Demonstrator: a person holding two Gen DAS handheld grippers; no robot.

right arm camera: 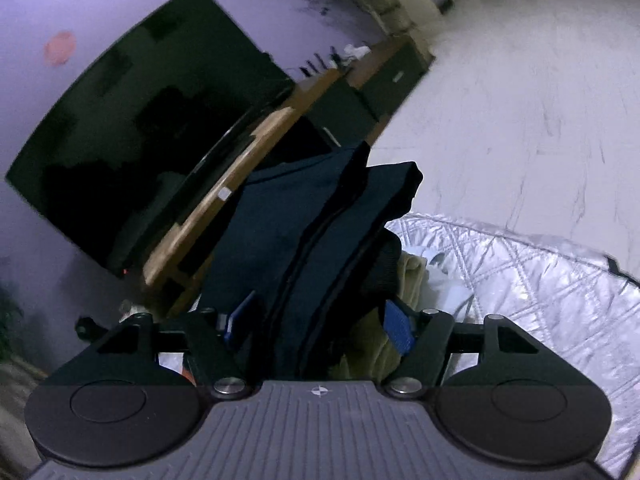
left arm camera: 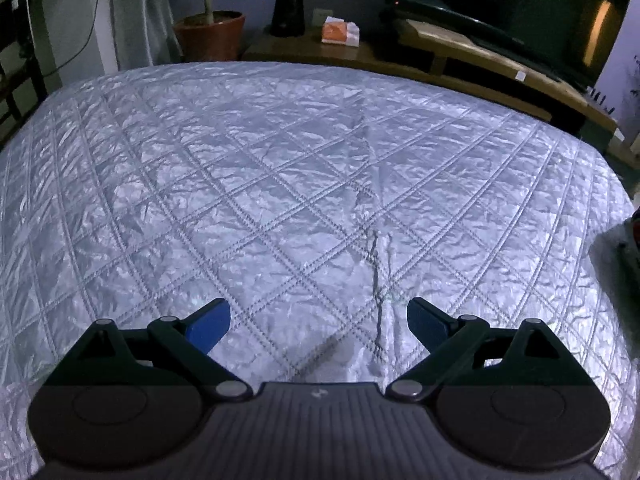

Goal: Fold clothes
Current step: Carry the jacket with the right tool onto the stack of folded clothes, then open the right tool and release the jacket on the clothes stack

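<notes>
In the right wrist view my right gripper (right arm camera: pixel 320 320) is shut on a dark navy garment (right arm camera: pixel 304 232), which bunches between the blue pads and hangs lifted in front of the camera. Below it lie more clothes: a tan piece (right arm camera: pixel 376 344) and a white piece (right arm camera: pixel 448 284) on the quilt's edge. In the left wrist view my left gripper (left arm camera: pixel 319 324) is open and empty, held just above the silver quilted bedspread (left arm camera: pixel 240 184). No garment shows in that view.
A wooden TV stand (left arm camera: pixel 480 60) with a dark television (left arm camera: pixel 520 12) stands beyond the bed. A potted plant (left arm camera: pixel 210 34), a speaker (left arm camera: pixel 288 0) and an orange-and-white packet (left arm camera: pixel 340 32) sit at the back. A pale floor (right arm camera: pixel 520 100) lies beside the bed.
</notes>
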